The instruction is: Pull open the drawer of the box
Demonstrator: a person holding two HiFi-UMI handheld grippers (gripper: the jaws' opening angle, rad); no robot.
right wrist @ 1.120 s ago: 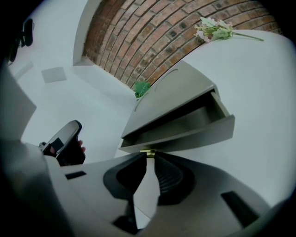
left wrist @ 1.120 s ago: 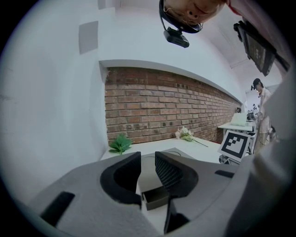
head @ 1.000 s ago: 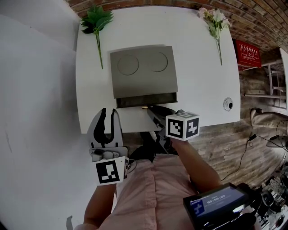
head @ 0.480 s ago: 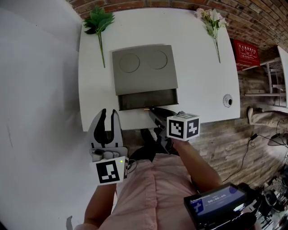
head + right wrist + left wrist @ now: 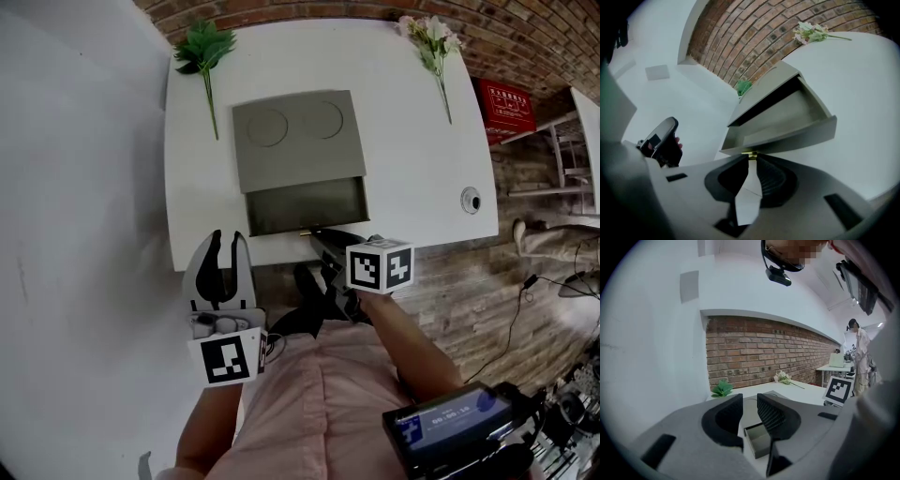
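Mid-pull: my right gripper (image 5: 750, 158) jaws pinch brass knob (image 5: 749, 153), drawer (image 5: 787, 124) part open. Left gripper (image 5: 750, 404) jaws spread, empty. Next: draw straight back.

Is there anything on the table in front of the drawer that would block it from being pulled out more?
Nothing visible does. The right gripper is shut on the brass knob of the drawer, and only bare table lies before the drawer front. The left gripper is open and empty, off to the side.

table (image 5: 403, 141) with box (image 5: 298, 141), leafy sprig (image 5: 203, 47), flowers (image 5: 428, 36)
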